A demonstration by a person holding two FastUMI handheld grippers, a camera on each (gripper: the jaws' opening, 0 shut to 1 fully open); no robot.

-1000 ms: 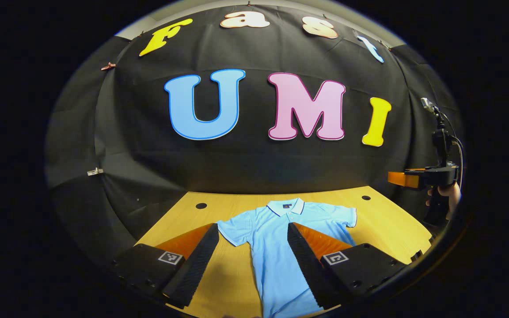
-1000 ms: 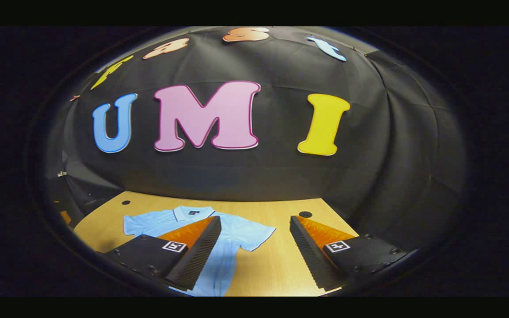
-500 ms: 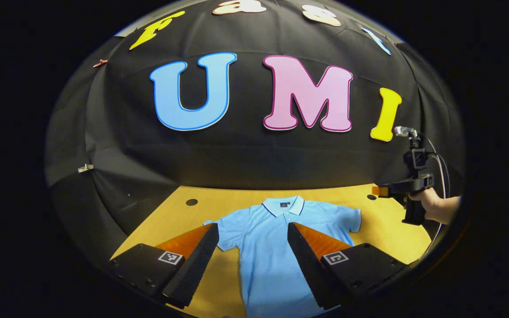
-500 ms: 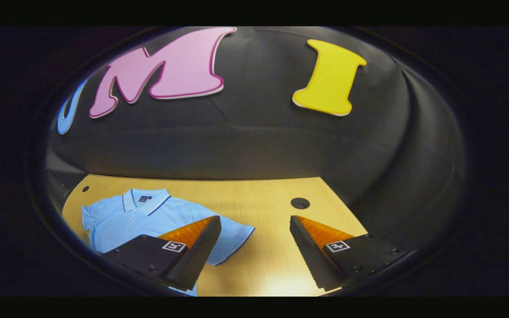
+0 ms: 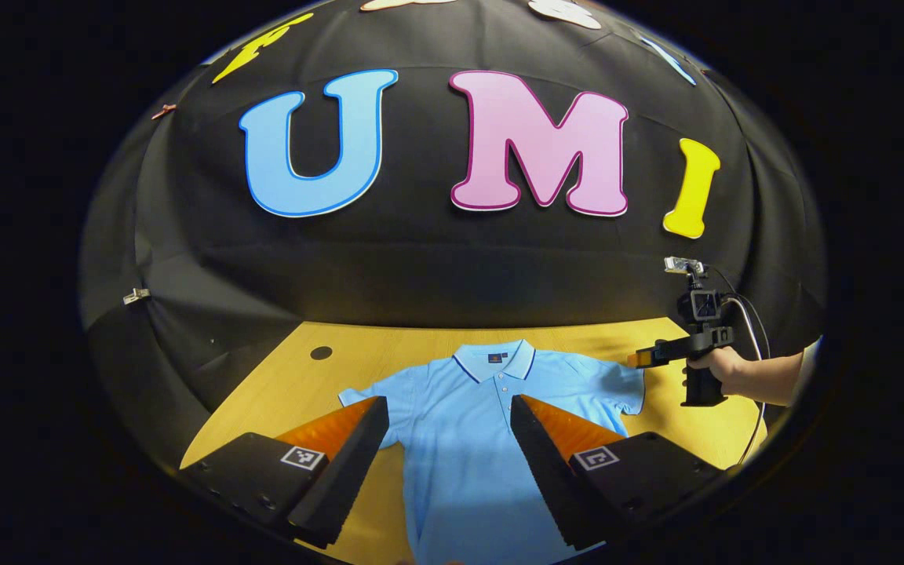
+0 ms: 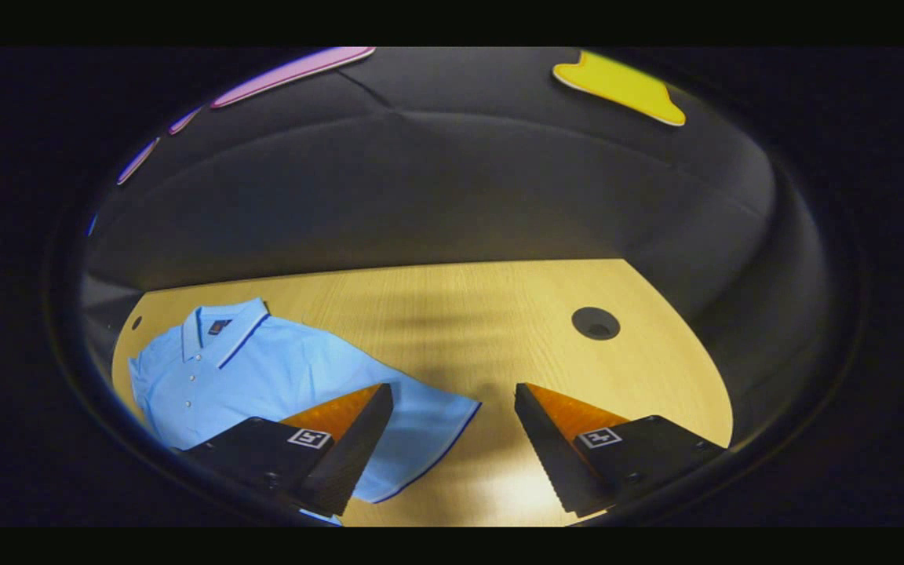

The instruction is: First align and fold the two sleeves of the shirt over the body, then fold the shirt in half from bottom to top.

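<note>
- While the shirt (image 5: 468,439) lies flat, the left gripper (image 5: 448,447) hangs wide open over its body, gripping nothing.
- Right gripper (image 6: 452,439) — wide open, empty — flanks the shirt's sleeve (image 6: 428,424); the left gripper view shows a hand (image 5: 715,369) holding it.

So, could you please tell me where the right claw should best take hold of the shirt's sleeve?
Probably at the sleeve cuff's outer corner, coming from the bare table side. The shirt lies flat with that sleeve spread outward, its dark-trimmed edge free. The right claw is open there, so one finger could slide under the hem.
</note>
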